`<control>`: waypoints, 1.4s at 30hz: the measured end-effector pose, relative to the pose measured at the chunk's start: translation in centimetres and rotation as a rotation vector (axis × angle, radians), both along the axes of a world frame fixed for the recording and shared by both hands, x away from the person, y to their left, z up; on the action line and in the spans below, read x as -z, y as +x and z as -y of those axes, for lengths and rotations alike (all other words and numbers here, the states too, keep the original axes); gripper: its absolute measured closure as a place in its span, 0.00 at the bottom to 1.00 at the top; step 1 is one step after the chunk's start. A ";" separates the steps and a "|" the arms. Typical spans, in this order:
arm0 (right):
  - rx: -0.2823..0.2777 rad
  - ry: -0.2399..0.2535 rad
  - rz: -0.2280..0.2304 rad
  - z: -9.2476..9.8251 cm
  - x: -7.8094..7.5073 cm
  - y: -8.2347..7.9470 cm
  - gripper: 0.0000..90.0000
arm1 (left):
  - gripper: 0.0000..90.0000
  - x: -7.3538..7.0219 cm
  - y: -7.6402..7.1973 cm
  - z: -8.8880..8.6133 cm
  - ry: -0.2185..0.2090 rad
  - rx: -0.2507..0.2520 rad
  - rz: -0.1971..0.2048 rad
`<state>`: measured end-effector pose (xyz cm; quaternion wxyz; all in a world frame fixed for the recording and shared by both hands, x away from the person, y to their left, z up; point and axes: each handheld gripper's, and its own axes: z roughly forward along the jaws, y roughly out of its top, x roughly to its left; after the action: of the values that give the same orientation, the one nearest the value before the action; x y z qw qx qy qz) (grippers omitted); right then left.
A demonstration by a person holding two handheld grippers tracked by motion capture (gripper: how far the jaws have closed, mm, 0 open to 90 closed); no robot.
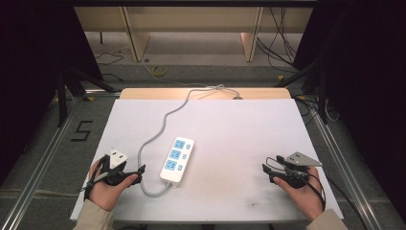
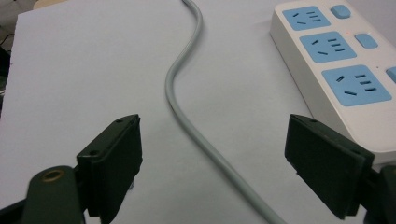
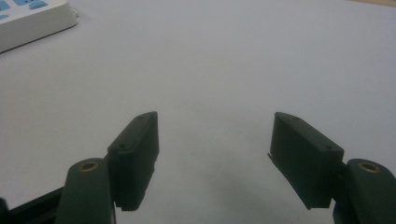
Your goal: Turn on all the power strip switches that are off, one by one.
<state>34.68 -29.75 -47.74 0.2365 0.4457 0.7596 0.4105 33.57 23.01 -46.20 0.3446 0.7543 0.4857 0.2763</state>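
Note:
A white power strip (image 1: 177, 159) with blue sockets lies a little left of the middle of the white table (image 1: 230, 129). Its grey cable (image 1: 158, 134) loops from the near end and runs off the far edge. My left gripper (image 1: 139, 173) rests at the near left, open, with the cable (image 2: 196, 126) lying on the table beyond its jaws and the power strip (image 2: 336, 60) off to its right. My right gripper (image 1: 266, 171) sits at the near right, open, with bare table between its jaws. The power strip's corner (image 3: 32, 21) shows at the upper left of the right gripper view.
Beyond the table's far edge is a wooden strip (image 1: 206, 93), then floor with loose cables (image 1: 282, 43) and wooden furniture legs (image 1: 136, 38). Metal rails (image 1: 48, 158) run along both sides of the table. Dark curtains flank the scene.

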 end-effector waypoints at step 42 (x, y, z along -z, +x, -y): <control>-0.203 -0.085 -0.025 -2.2 -2.8 -0.3 1.00 | 0.23 -0.1 0.0 0.2 0.030 0.007 0.012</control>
<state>34.39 -27.55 -44.97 0.2028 0.3611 0.8206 0.3940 33.55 22.80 -46.07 0.3368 0.7594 0.4770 0.2869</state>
